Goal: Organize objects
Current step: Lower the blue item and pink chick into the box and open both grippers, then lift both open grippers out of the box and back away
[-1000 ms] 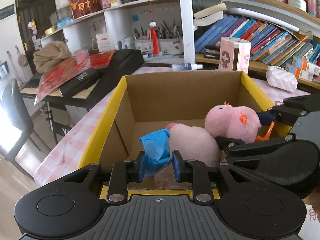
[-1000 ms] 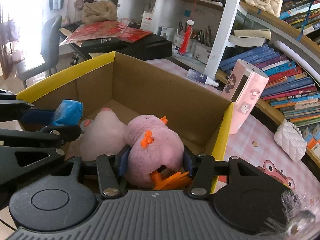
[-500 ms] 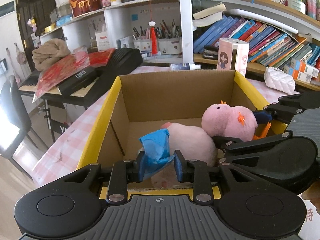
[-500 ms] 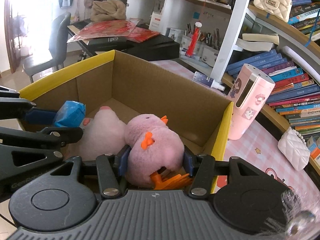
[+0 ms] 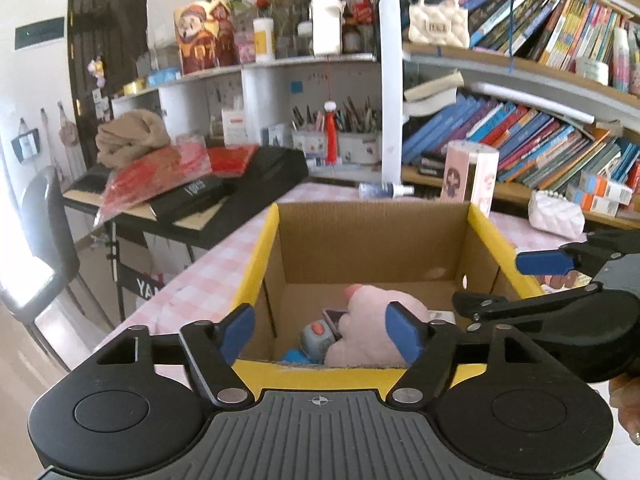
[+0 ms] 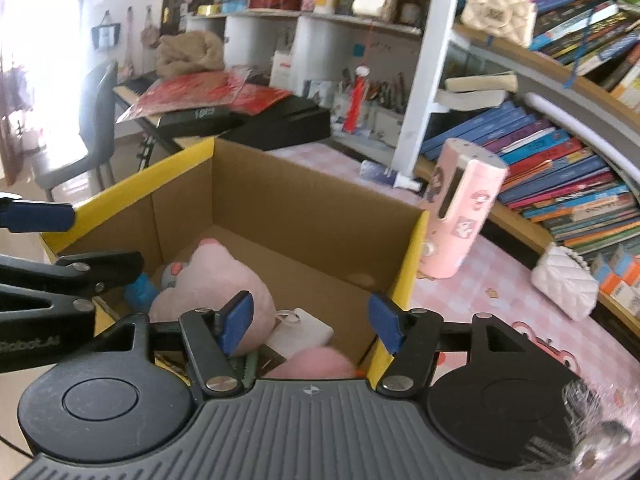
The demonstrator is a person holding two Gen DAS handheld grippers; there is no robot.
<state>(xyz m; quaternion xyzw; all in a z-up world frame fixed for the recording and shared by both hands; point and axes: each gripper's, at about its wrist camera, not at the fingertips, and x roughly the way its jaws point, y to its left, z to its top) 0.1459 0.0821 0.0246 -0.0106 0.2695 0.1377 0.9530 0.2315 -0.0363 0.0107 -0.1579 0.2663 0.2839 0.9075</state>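
A cardboard box (image 5: 372, 236) with yellow rims stands on the pink checked table; it also shows in the right wrist view (image 6: 308, 208). Inside lie a pale pink plush (image 5: 376, 320) (image 6: 216, 280), a small grey toy (image 5: 316, 334), a blue thing (image 6: 140, 290), a white flat item (image 6: 300, 332) and a darker pink plush (image 6: 316, 366). My left gripper (image 5: 320, 330) is open and empty above the box's near rim. My right gripper (image 6: 310, 320) is open and empty above the box's right side.
A pink cylinder case (image 6: 460, 220) and a small bottle (image 6: 386, 174) stand behind the box. A white quilted purse (image 6: 566, 280) lies at the right. Bookshelves (image 5: 540, 144) run along the back. A keyboard stand with red bags (image 5: 168, 176) and a chair (image 5: 44, 224) are at the left.
Both grippers have opened and pulled up and back. The blue-wrapped plush and the darker pink plush have dropped into the box.
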